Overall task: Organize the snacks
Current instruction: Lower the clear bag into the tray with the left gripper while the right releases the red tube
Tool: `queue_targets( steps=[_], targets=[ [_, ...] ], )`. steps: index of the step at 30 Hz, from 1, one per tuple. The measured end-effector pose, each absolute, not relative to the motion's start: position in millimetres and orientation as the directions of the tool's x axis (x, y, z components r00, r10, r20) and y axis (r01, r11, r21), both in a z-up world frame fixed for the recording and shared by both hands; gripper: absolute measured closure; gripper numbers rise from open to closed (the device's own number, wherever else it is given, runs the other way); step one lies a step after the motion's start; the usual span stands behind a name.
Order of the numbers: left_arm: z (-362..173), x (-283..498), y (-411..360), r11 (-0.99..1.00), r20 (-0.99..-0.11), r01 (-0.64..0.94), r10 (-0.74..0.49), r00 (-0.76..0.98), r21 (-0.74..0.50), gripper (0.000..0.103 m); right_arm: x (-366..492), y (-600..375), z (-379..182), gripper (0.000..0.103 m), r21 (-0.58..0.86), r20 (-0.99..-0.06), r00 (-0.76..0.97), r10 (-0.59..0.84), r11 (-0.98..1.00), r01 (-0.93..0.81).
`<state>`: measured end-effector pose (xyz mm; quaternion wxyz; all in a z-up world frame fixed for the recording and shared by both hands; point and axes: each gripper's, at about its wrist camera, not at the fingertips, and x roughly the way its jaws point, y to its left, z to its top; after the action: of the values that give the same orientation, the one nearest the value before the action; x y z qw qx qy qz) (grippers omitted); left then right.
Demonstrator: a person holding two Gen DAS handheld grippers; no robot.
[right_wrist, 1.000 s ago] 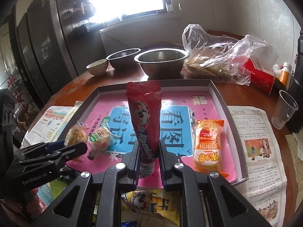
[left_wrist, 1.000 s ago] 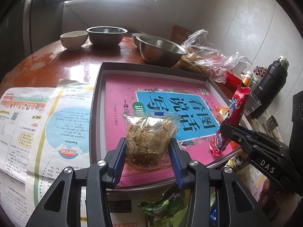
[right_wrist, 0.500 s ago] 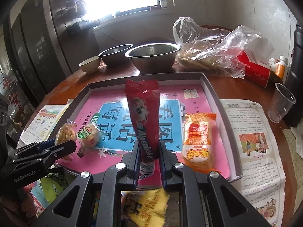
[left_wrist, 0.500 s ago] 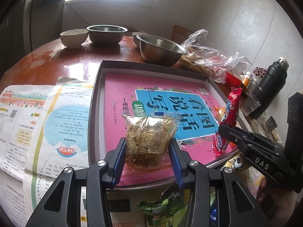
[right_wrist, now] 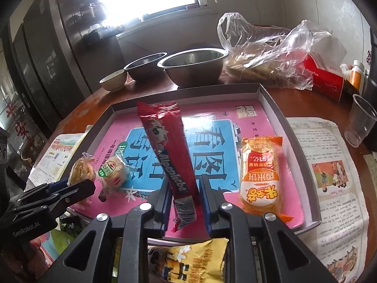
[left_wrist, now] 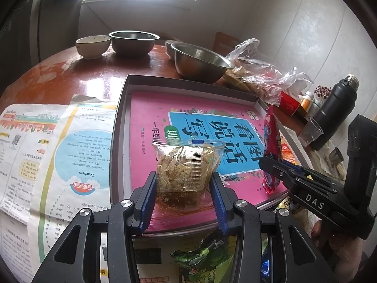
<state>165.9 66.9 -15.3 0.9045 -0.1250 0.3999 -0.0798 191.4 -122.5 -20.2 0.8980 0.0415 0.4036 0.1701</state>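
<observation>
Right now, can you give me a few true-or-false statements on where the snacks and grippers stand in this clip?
1. The left gripper is clamped on a clear snack packet. True.
2. The red Alpenliebe stick lies flat outside the tray. False: it stands tilted between the right gripper's opening jaws, over the tray.
3. An orange rice-cracker pack lies in the tray. True.
4. The steel bowls sit inside the tray. False: both steel bowls stand on the table behind it.

Around the shallow grey cardboard tray there are two steel mixing bowls, one cream ceramic bowl, one clear plastic cup and four wrapped snacks inside it.
</observation>
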Motion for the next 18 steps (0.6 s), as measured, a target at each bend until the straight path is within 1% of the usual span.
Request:
queue_targets(
  steps=[7,14,17,18],
  targets=[
    [-15.3,165.9,67.6,0.956,-0.703,0.040,-0.242,0.669,-0.292,0.057,195.3,-127.5,-24.2,0.079,0.238,-0.718,0.607,0.342,0.939,-0.247],
    [-15.6,166.2,65.2,0.961,-0.709,0.037,-0.227,0.668,-0.273,0.056,195.8,-135.9,-23.9,0.076,0.248,-0.719,0.611,0.332,0.943,-0.220],
    [-15.4,165.9,64.6,0.960,-0.706,0.038,-0.230,0.670,-0.277,0.052,194.6,-139.0,-22.6,0.075,0.256,-0.716,0.614,0.333,0.943,-0.214],
    [-14.8,165.3,64.3,0.960,-0.704,0.040,-0.231,0.672,-0.277,0.048,194.1,-139.6,-22.1,0.074,0.259,-0.714,0.615,0.335,0.942,-0.213]
  ],
)
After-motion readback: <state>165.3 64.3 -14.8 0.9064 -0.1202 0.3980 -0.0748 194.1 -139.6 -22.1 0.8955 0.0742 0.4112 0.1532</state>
